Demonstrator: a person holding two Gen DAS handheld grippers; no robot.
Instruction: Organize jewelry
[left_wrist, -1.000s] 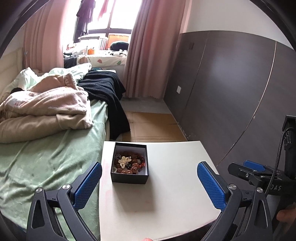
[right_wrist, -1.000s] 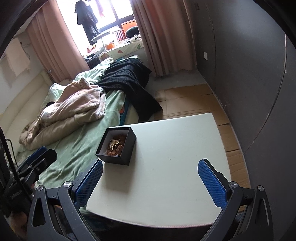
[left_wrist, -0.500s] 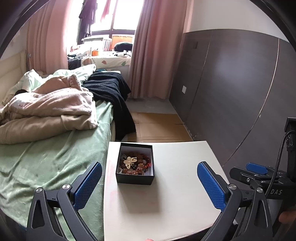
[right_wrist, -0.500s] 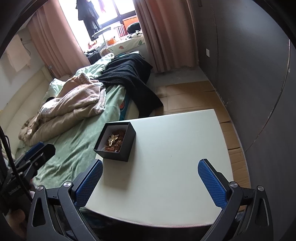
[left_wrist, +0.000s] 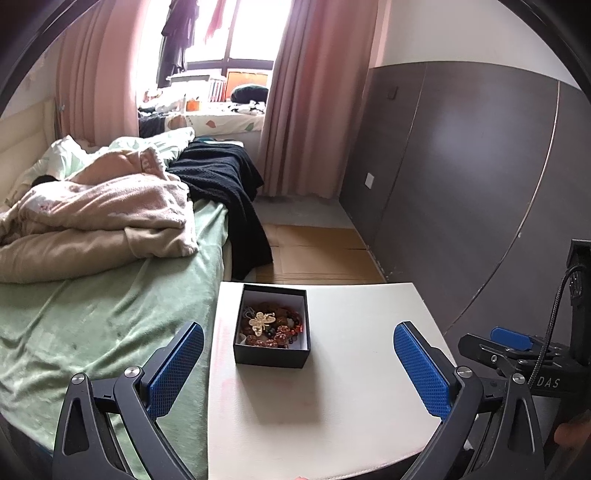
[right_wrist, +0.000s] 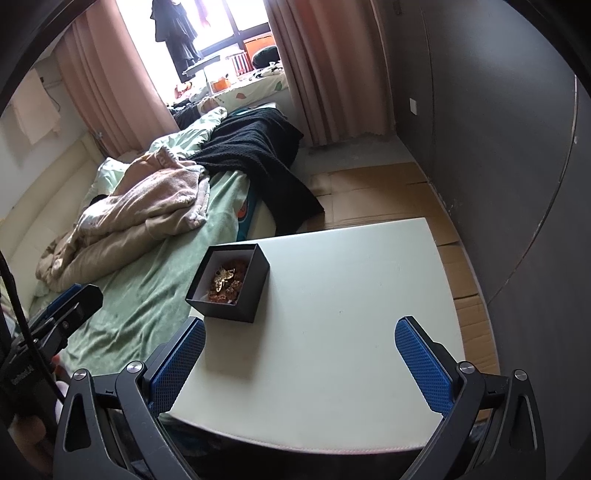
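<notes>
An open black jewelry box (left_wrist: 272, 326) stands on the white table (left_wrist: 351, 387) near its left edge. It holds a gold butterfly brooch (left_wrist: 261, 321) on top of reddish beads. It also shows in the right wrist view (right_wrist: 229, 282). My left gripper (left_wrist: 299, 363) is open and empty, hovering in front of the box. My right gripper (right_wrist: 301, 363) is open and empty above the table's (right_wrist: 351, 314) near half, to the right of the box. Each gripper shows at the edge of the other's view.
A bed with a green sheet (left_wrist: 92, 314), a beige blanket (left_wrist: 92, 218) and a black blanket (left_wrist: 225, 184) runs along the table's left side. A dark panelled wall (left_wrist: 461, 177) stands to the right. Cardboard sheets (left_wrist: 317, 254) cover the floor beyond the table.
Both cameras have shifted a little, so the box sits more to the right and lower in the left view. Both grippers stay open. The box has not moved on the table.
</notes>
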